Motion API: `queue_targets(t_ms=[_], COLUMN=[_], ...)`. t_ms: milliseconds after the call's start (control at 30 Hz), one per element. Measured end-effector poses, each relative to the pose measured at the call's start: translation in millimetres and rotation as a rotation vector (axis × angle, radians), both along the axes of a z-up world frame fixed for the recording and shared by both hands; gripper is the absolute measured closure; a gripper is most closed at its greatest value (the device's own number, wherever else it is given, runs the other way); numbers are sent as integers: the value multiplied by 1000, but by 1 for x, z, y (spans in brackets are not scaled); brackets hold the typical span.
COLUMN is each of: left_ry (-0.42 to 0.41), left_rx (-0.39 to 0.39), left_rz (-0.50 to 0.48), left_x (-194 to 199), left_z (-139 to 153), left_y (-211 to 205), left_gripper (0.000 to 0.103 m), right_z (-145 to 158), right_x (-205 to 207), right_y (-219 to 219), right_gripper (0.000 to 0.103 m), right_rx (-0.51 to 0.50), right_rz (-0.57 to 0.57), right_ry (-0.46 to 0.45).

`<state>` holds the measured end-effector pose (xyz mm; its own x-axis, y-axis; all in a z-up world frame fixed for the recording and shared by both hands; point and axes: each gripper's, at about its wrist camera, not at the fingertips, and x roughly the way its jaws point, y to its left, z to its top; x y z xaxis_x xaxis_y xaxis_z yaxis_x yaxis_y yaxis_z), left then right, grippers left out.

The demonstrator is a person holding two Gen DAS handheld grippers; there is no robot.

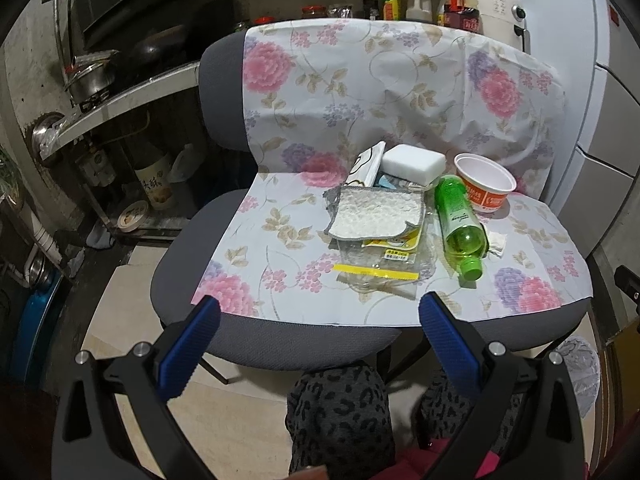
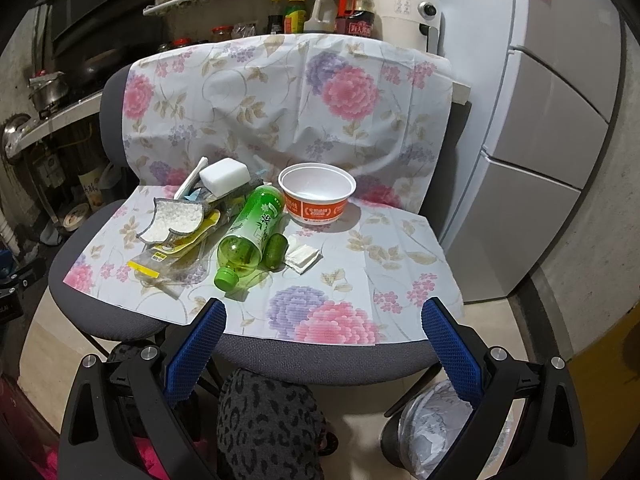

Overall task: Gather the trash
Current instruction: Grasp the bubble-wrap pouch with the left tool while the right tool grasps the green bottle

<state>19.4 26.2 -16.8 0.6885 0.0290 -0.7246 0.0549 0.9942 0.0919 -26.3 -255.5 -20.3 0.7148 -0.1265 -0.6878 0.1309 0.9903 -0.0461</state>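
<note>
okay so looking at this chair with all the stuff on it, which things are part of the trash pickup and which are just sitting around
Likely for the trash job:
- green bottle, lying on its side
- paper bowl, empty
- crumpled tissue
- plastic bags
- lined bin on the floor
- left hand-held gripper and right hand-held gripper, both open

Just lying about:
- sponge
- cloth
- sauce bottles
- fridge

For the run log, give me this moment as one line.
left gripper: open, empty | right gripper: open, empty | green bottle: lying on chair beside paper bowl | bin: on floor, below chair
</note>
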Motion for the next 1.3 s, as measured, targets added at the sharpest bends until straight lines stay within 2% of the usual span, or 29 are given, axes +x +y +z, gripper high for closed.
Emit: queue_targets(t_ms=[367,567,700,733,767,867,1000,1100,1133,1200,1300], left_ry=[40,52,110,118,120,103,132,120,112,119,136], left_rx=[-45,-46,-45,-39,-29,26,-46,-30,-24,-21,15], left_rz=[-1,6,-46,-53,-53,-77,-165,-207,-225,-238,-274], left_x=[28,50,70,76,80,91,111,128,134,144,156], left_z=[-30,-46,-64,-68,-72,-82,-90,-91,-93,-96,-104], left_y=[6,9,6,4,2,-11,-27,-47,-54,-63,-77], left_gripper=[7,7,7,7,7,7,7,7,8,28,47], right_z=[-24,-35,-42,-43,-44,-51,-54,-58,-59,-61,-63], right_x=[37,59,77,81,84,96,105,111,113,117,123], right_y=[5,10,8,6,5,3,0,-7,-11,-18,-31], right_gripper=[6,6,6,6,6,6,6,6,6,6,7], right_rx=[17,-24,6,30,51,56,23,15,19,31,69], right_rz=[101,115,126,149,172,185,168,151,144,121,103], right_ry=[21,9,12,-11,-26,1,-17,-17,-16,-11,-4])
